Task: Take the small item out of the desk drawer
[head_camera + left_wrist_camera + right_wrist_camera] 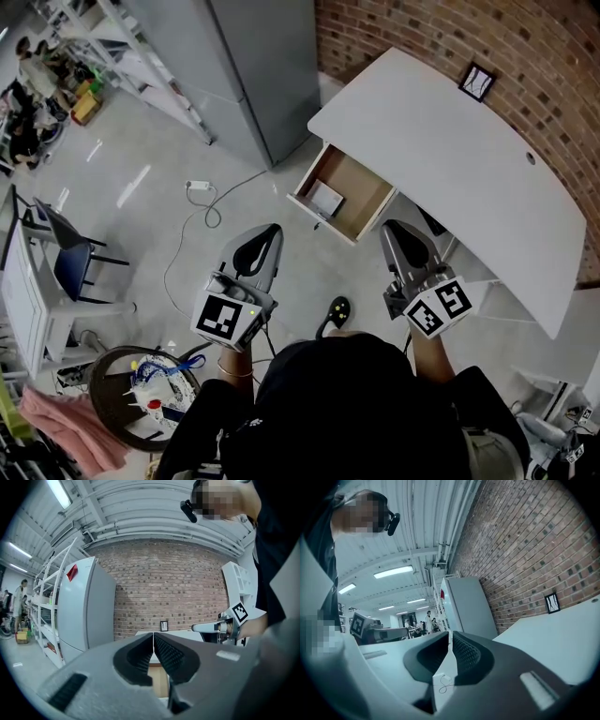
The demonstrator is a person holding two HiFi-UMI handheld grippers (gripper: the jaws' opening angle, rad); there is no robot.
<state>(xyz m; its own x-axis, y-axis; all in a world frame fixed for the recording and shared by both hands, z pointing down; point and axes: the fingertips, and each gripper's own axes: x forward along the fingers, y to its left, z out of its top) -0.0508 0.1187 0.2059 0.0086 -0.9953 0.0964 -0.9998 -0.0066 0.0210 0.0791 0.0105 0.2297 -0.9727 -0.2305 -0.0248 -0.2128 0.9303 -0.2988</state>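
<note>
Looking down, I see the drawer [364, 190] pulled out of the white desk [450, 141]. One small white item [327, 200] lies flat inside it, close to the front wall. Its edges line up with the drawer's sides. It looks nearly square, so I cannot tell its long side. I hold my left tongs [271, 231] and right tongs [391, 228] out flat, side by side, pointing toward the drawer. Both are squeezed shut on nothing.

small item [326, 199] in drawer [364, 190], under desk [450, 159]
</note>
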